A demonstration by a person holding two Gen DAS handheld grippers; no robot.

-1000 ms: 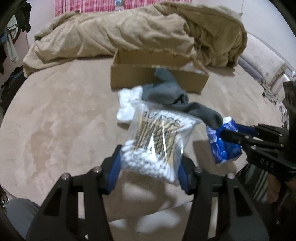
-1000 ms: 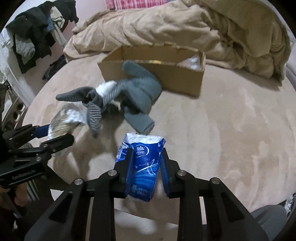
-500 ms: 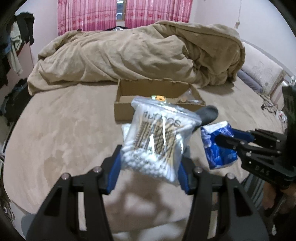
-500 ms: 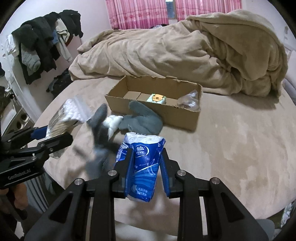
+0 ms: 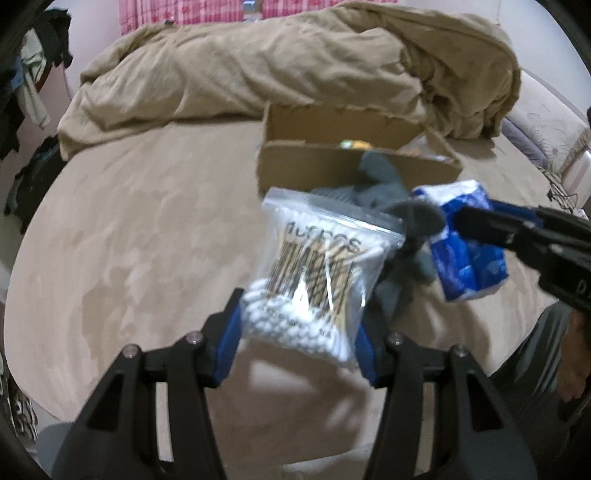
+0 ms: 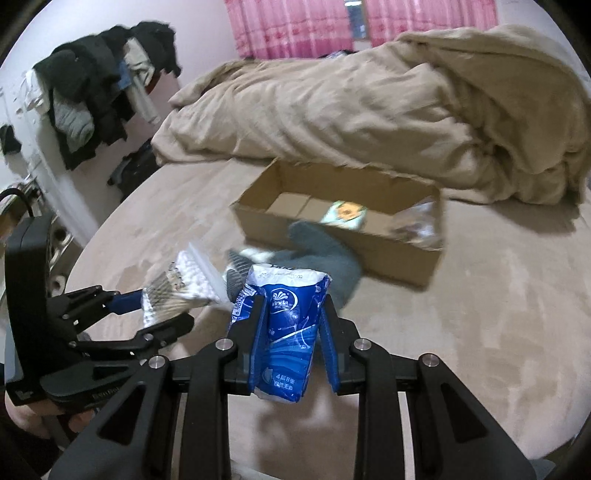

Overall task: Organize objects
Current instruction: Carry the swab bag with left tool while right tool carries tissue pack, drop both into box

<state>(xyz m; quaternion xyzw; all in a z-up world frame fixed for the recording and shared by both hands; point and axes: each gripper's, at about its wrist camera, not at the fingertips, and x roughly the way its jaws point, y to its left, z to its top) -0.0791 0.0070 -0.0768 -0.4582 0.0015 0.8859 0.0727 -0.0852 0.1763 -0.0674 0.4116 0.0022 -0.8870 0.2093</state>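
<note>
My left gripper is shut on a clear zip bag of cotton swabs, held above the bed. To its right my right gripper is shut on a blue tissue pack, also lifted off the bed. The same tissue pack shows at the right of the left wrist view, and the swab bag at the left of the right wrist view. Grey socks with a bit of white lie on the bed before an open cardboard box. Inside the box lie a small pale packet and a clear plastic bag.
A rumpled tan duvet is heaped behind the box. Clothes hang on a rack at the left wall, with pink curtains beyond. The beige bed surface stretches right of the box. A person's hand holds the left tool.
Both grippers have swung about above the bed with their loads still gripped. The box and socks now sit closer and more to the right in the left wrist view.
</note>
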